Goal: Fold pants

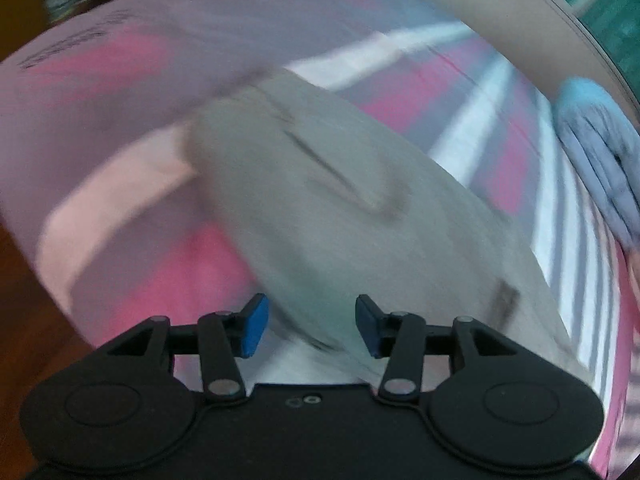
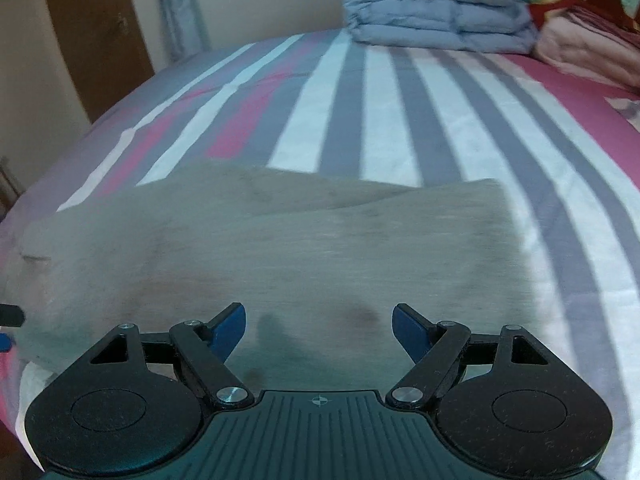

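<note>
The grey-beige pants (image 2: 272,248) lie flat on the bed, stretched crosswise just ahead of the right gripper (image 2: 319,330), with one layer overlapping another along a slanted edge. That gripper hovers over the near edge of the cloth, its blue-padded fingers (image 2: 408,330) spread wide with nothing between them. In the left wrist view, which is motion-blurred, the pants (image 1: 340,208) run diagonally away from the left gripper (image 1: 308,326), a pocket slit (image 1: 332,172) showing on top. The left gripper's jaws stand apart, straddling the nearest part of the fabric without clamping it.

The bedsheet (image 2: 384,120) is striped in white, grey and pink. At the far end rest a folded pale blue duvet (image 2: 436,8) and, beside it, a stack of pink bedding (image 2: 580,48). Beyond the bed are a cream wall (image 2: 24,48), a brown wooden door (image 2: 92,32) and a curtain (image 2: 180,12).
</note>
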`<act>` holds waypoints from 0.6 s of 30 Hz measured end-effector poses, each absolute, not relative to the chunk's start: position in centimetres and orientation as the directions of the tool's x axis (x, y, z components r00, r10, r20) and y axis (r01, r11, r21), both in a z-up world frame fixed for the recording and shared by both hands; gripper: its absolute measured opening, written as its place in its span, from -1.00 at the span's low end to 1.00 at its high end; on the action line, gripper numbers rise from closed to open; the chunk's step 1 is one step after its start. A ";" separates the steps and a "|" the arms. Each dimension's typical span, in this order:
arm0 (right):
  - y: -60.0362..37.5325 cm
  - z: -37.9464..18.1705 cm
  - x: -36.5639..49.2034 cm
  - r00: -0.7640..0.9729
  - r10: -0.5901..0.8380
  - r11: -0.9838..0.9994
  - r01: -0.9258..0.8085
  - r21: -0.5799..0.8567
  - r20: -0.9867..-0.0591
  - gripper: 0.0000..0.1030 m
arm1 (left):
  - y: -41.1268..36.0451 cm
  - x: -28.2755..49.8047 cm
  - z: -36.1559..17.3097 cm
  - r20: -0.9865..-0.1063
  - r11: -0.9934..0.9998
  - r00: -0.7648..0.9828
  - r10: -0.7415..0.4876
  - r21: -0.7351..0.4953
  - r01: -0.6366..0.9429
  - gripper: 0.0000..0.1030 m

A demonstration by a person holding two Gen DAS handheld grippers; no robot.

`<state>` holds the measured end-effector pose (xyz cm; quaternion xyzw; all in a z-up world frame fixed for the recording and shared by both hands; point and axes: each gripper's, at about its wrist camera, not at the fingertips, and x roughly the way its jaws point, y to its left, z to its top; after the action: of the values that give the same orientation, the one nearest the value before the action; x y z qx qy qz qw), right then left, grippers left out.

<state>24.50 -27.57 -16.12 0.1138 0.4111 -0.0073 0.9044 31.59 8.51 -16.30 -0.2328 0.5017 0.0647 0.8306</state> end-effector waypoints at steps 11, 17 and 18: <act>-25.7 -15.8 25.9 0.677 0.053 0.986 0.081 0.147 -0.734 0.81 | 15.9 33.3 -19.7 -0.855 0.736 0.477 -0.204 -0.456 -0.501 -0.20; -23.4 -19.0 26.8 0.617 0.031 0.998 0.025 0.059 -0.786 0.83 | 15.8 34.4 -22.0 -0.823 0.683 0.503 -0.264 -0.528 -0.505 0.19; -23.6 -19.2 26.8 0.619 0.032 0.997 0.030 0.064 -0.785 0.84 | 15.6 34.5 -22.2 -0.818 0.688 0.511 -0.265 -0.531 -0.494 0.19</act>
<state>26.81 -23.55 -19.20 0.0354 0.4363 0.0007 0.8991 34.50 15.59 -22.20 -0.3878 0.4889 0.0737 0.7779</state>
